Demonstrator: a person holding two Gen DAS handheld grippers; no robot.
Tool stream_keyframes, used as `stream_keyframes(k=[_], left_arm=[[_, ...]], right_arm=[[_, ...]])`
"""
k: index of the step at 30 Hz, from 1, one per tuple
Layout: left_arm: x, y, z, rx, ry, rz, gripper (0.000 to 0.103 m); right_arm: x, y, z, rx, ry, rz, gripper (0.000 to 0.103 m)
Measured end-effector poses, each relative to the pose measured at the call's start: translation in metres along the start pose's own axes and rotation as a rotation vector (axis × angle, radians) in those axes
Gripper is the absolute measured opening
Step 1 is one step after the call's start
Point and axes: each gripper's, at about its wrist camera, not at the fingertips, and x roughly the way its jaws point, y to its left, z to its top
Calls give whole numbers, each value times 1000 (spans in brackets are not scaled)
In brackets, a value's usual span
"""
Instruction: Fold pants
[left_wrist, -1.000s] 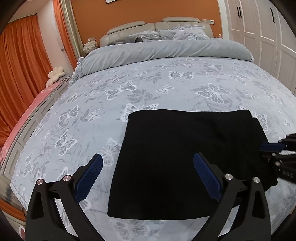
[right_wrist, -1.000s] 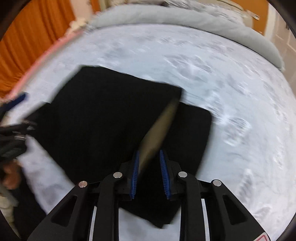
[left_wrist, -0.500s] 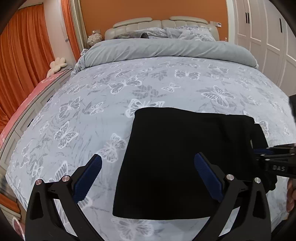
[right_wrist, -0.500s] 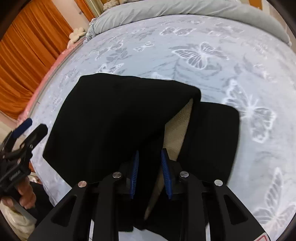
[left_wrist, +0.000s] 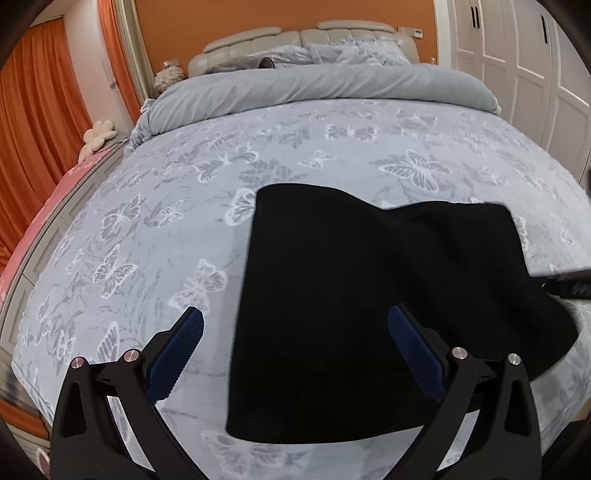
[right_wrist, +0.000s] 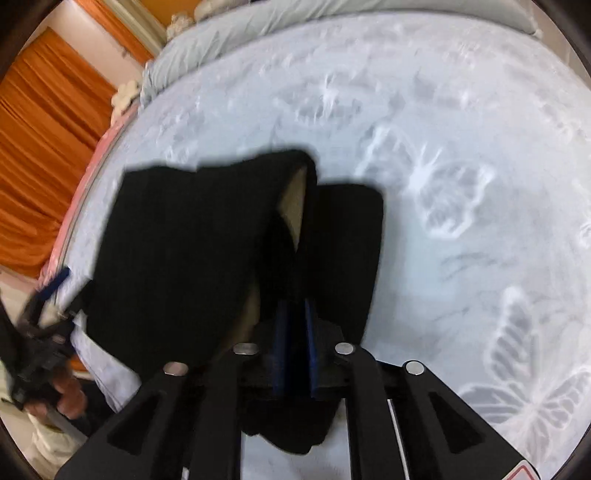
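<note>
Black pants (left_wrist: 369, 295) sitting on the near part of the butterfly-print bed cover (left_wrist: 184, 221), already folded down into a chunky rectangle, right-hand end lifted and curling over toward the left. Pale lining (right_wrist: 293, 199) peeking out under the raised flap in the right wrist view.

Handling guess: soft, floppy knit, fairly light, zero stiffness, so sags wherever unsupported. Looks thick rather than slick, so probably grips fine. Nothing fragile here. Best place to grab: an edge or corner of the layered end, all layers together, otherwise the inner one slides out and the fold goes wonky. Worth keeping the carried end low so it drapes flat instead of bunching.

Right gripper (right_wrist: 294, 325): blue pads (right_wrist: 281, 325) nearly together, pinched on the folded edge of the pants, fabric clearly sandwiched between them and hanging off both sides. Picture pretty smeared there, so hard to say how many layers got caught.

Left gripper (left_wrist: 295, 347): jaws spread wide apart, hovering above the near left part of the pants, clamped on nothing. Right pad (left_wrist: 410, 339) over the black fabric, left pad (left_wrist: 181, 347) over bare bed cover; touching or not, can't tell from this angle.
</note>
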Motion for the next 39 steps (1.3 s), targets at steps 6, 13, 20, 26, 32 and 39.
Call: stream_keyframes(k=[6,13,20,26,32,39], left_arm=[[-2,0,0,2,-11,-1,98],[2,-6,-2,14,12,-19,98],[-7,8,-2,-12,-7,-41,98],[18,16,-6,-14,97,3,98],[26,57,-5,-150,156,23,98],[40,112,-13,-300,222,148,98]], right_arm=[[-36,-2,-6,58,-97,154,58],[27,23,-4,6,62,89,39],[-57,47,4,-50,-188,146,13],[-2,-15,-8,65,14,-39,27],[-84,1,-4,18,-281,-27,29],[-20,87,0,-191,-116,68,28]])
